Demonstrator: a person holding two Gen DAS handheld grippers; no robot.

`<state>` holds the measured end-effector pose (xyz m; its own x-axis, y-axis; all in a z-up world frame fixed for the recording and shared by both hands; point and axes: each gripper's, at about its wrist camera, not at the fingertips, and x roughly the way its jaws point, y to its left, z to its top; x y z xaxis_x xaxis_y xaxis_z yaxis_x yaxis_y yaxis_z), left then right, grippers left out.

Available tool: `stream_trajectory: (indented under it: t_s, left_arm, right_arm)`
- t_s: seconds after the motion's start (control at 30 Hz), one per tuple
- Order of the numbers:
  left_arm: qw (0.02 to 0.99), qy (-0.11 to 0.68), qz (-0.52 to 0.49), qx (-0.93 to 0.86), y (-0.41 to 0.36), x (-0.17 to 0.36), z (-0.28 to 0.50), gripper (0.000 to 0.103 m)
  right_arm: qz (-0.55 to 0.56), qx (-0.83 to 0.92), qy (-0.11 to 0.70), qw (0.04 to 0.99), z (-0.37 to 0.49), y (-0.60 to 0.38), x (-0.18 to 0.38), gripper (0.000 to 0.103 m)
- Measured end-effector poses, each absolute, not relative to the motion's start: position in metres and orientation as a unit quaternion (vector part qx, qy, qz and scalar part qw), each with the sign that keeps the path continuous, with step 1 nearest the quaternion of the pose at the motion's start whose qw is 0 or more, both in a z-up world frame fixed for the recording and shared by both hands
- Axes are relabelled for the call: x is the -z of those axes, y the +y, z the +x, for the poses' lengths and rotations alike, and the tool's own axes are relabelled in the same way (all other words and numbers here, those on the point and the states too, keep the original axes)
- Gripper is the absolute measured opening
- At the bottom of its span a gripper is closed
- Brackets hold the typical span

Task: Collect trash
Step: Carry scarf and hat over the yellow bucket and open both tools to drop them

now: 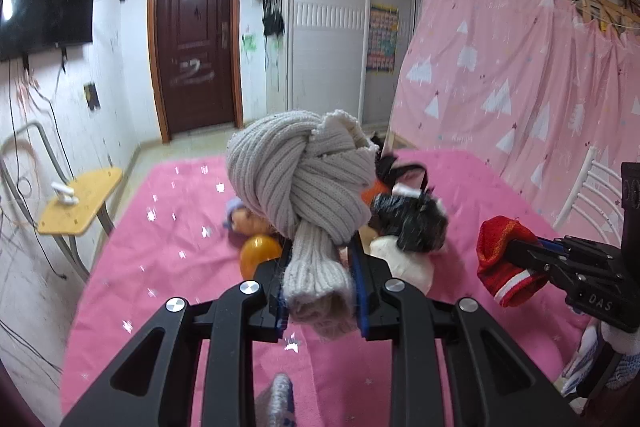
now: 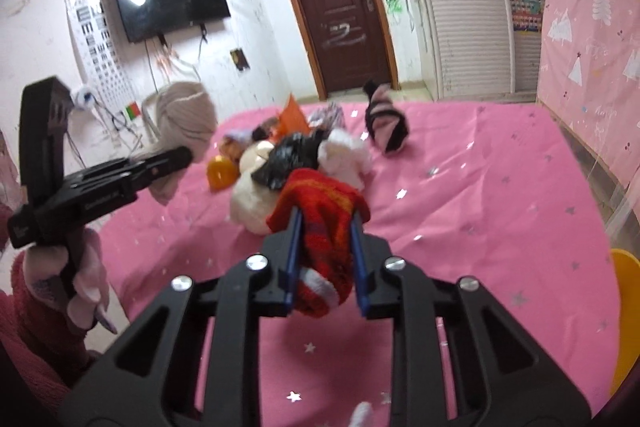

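Grey knitted sock bundle (image 1: 298, 183) sits clamped in the left gripper (image 1: 320, 291), rising ahead of it; the right gripper (image 2: 326, 259) pinches a red sock (image 2: 324, 227), probably balled.

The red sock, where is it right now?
The red sock is clamped in the right gripper, lifted over the pink bedspread, near the toy pile.
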<state>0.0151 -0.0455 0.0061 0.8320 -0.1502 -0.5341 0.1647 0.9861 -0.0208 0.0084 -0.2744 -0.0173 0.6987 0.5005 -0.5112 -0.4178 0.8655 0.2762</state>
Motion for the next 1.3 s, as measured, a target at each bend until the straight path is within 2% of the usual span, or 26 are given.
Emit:
stream_trajectory:
  t_s: [0.3,0.63,0.87,1.17,1.23,1.3]
  left_arm:
    - [0.963,0.229,0.045,0.136,-0.102,-0.051,0.001,0.017]
    - [0.922,0.262,0.055,0.279,-0.232,-0.065,0.017,0.017]
    - [0.887,0.300,0.092,0.339,-0.336,-0.034,0.031,0.017]
    - [0.848,0.355,0.135,0.369,-0.413,0.014,0.041,0.017]
    - [0.841,0.364,0.151,0.370,-0.429,0.024,0.042,0.020]
    - [0.835,0.375,0.155,0.370,-0.439,0.030,0.045,0.029]
  right_arm:
    - [0.111,-0.183,0.238,0.947,0.004,-0.344,-0.006,0.021]
    - [0.131,-0.068,0.195,0.970,-0.013,-0.435,-0.020,0.021]
    - [0.135,0.028,0.194,0.971,-0.020,-0.499,-0.012,0.021]
    - [0.171,0.073,0.198,0.963,-0.033,-0.549,0.004,0.021]
    - [0.177,0.074,0.199,0.961,-0.033,-0.552,0.007,0.021]
    - [0.181,0.073,0.201,0.960,-0.029,-0.556,0.008,0.022]
